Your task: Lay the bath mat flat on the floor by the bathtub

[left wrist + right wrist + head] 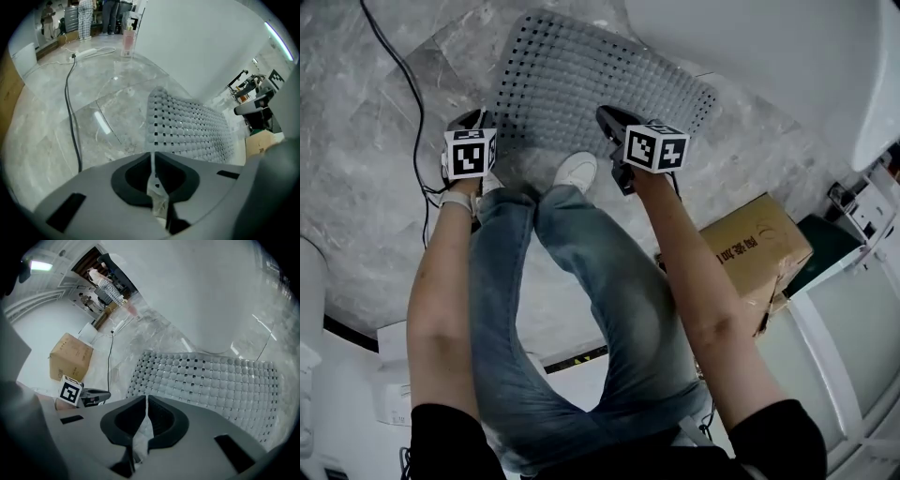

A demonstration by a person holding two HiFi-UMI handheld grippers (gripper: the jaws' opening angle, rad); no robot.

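- The grey bath mat (591, 89), studded with round bumps and small holes, was spread on the marble floor (356, 169) just beside the white bathtub (750, 47). Its far edge lay close to the tub wall and its near edge was at the person's feet.
- The left hand-held gripper (471, 120) had its jaws nearly together, pinching the thin near edge of the mat at its left corner. In the left gripper view the mat (187, 126) ran up from the floor into that narrow gap (153, 157).
- The right hand-held gripper (614, 120) was likewise closed to a slit on the mat's near edge at the right corner. In the right gripper view a pale sliver of mat showed between the dark pads (145, 401), and the rest of the mat (211, 380) stretched away toward the bathtub (211, 301).
- Both grippers pointed steeply down, well apart, one at each near corner.
- The person's white shoe (577, 172) stood at the mat's near edge between the two grippers.
- A black cable (417, 112) trailed across the floor left of the mat.
- A cardboard box (759, 248) sat on the floor to the right, apart from the mat.
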